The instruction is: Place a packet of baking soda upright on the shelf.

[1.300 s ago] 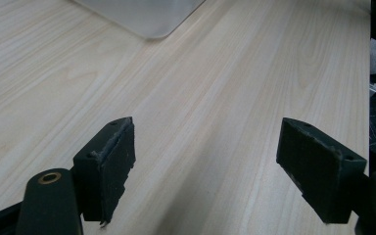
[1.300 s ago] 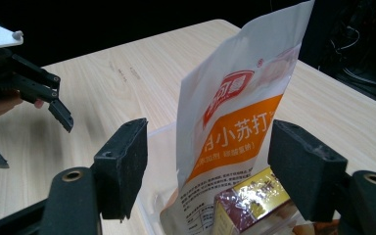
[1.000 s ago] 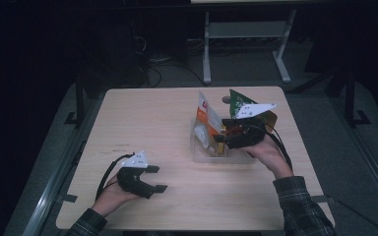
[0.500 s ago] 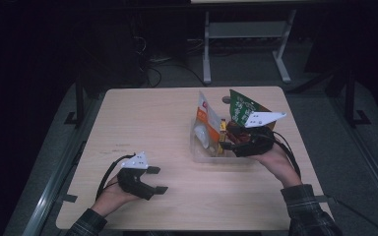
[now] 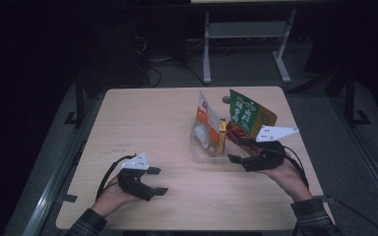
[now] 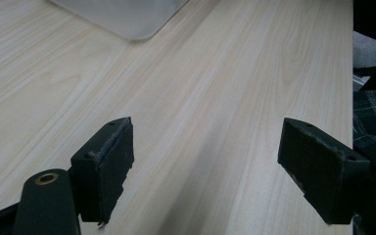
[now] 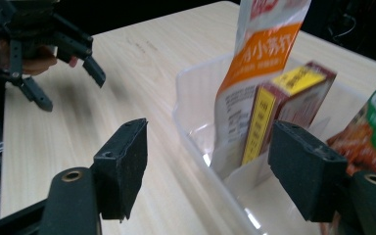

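The right hand-held gripper (image 5: pixel 238 150) has drawn back from above the clear plastic bin (image 5: pixel 200 156) toward 5 o'clock and now sits low at the bin's near right corner. Its jaws stand wide with nothing between the pads; the bin wall shows ahead of them in the right gripper view (image 7: pixel 188 98). The contents appear released, so the packing step is judged complete or between items.

In the bin, at 1 o'clock from table (image 5: pixel 142 123) centre:
- orange-and-white pouch (image 5: pixel 205 115), upright
- red-and-yellow box (image 5: pixel 222 137), leaning
- green bag (image 5: pixel 246 113), tilted

The left hand-held gripper (image 5: pixel 153 181) rests at 7 o'clock, jaws wide and empty, well apart from the bin. No obstruction lies between
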A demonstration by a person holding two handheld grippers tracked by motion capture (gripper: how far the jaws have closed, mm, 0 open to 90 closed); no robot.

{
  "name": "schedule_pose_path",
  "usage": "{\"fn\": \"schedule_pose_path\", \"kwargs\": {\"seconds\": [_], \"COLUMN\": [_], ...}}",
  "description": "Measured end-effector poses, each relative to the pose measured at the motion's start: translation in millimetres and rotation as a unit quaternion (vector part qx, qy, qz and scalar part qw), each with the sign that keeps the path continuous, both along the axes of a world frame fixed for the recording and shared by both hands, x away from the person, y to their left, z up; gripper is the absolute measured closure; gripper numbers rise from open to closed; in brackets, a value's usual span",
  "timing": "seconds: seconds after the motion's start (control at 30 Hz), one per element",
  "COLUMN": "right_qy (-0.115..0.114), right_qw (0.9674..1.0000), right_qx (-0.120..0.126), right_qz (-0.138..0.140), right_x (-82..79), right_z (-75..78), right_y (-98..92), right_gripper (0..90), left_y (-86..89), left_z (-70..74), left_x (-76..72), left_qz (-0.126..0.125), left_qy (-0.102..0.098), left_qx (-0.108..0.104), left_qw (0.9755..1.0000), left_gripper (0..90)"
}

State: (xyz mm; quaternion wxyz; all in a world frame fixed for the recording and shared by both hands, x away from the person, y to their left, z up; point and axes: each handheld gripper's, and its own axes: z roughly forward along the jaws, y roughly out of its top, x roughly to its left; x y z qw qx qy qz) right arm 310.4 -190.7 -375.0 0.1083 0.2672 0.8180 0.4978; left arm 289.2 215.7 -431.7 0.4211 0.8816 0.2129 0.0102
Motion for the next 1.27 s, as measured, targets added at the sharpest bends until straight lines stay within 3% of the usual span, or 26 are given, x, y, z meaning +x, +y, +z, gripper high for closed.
{"fn": "schedule_pose_path", "kwargs": {"seconds": [0.37,0.7,0.9,1.27], "right_qy": [0.015,0.027,0.035,0.035], "right_qw": [0.9998,0.9992,0.9982,0.9979], "right_qx": [-0.015,-0.023,-0.045,-0.051], "right_qz": [-0.001,-0.017,-0.018,-0.019], "right_x": [-21.2,-34.4,-42.5,-45.1], "right_z": [-20.1,-36.4,-52.0,-56.4], "right_y": [-10.7,-25.1,-30.9,-34.2], "right_gripper": [30.1,29.8,29.4,28.4], "left_y": [-1.7,5.4,11.4,13.1], "left_z": [1.3,-3.7,-8.4,-8.5], "left_x": [-6.5,-17.5,-22.0,-20.4], "left_qz": [0.002,0.006,0.009,0.007], "left_qy": [0.000,0.002,0.010,0.009], "left_qx": [0.004,0.024,0.035,0.041], "left_qw": [1.0000,0.9997,0.9993,0.9991], "left_gripper": [20.7,20.7,20.7,20.7]}}
